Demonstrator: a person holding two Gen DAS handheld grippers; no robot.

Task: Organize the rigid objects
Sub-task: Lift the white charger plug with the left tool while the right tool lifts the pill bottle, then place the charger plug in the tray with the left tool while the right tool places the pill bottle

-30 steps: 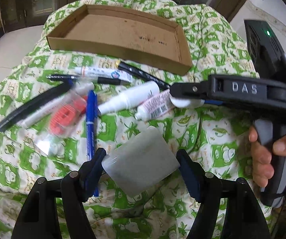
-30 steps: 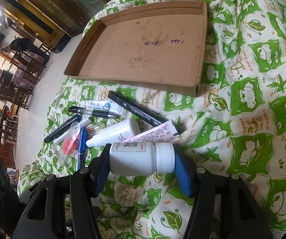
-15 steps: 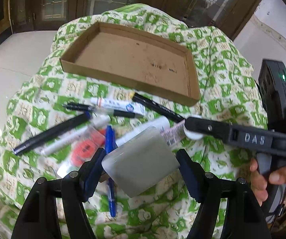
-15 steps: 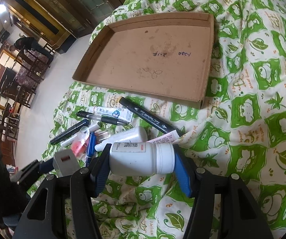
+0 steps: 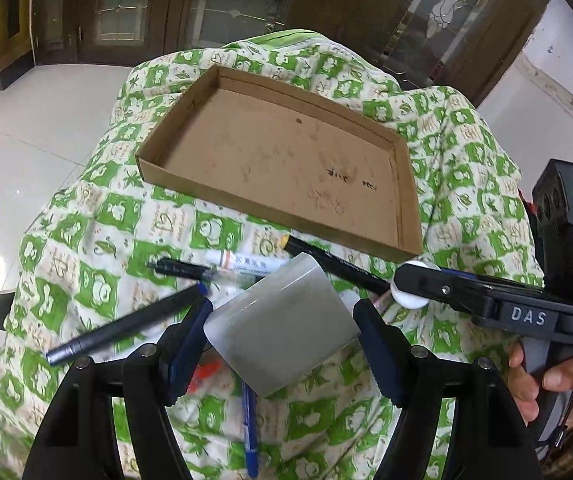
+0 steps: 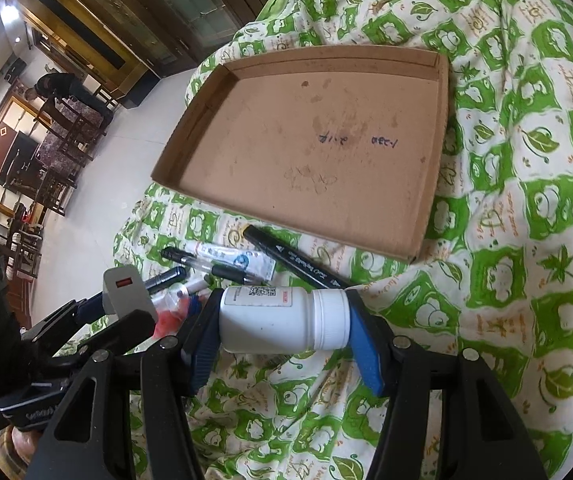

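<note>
So the left gripper [image 5: 282, 330] is clamped on a grey rectangular charger block [image 5: 282, 324], which sits tilted in the jaws, top corner leaning toward 1 o'clock. From the right wrist view you can see the same block's end face with a small red port.

The right gripper [image 6: 284, 320] is squeezed onto a white pill bottle [image 6: 282, 318] lying sideways, long axis 9 to 3 o'clock, ribbed cap pointing to 3 o'clock, label facing up.

Just past both grippers, at about 11 o'clock, there's a pile of pens on the green-and-white patterned cloth [image 6: 526, 240]. A black marker [image 6: 294, 258] runs from 10 to 4 o'clock. A black pen [image 6: 210, 266] crosses a white tube [image 6: 242, 260]. Another dark pen [image 5: 122, 326] lies from 8 to 2 o'clock, and a blue pen [image 5: 249, 428] points roughly 12 to 6 o'clock under the block.

Farthest out at 12 o'clock is the shallow cardboard tray [image 6: 430, 196], flat on the cloth, some handwriting on its floor.
</note>
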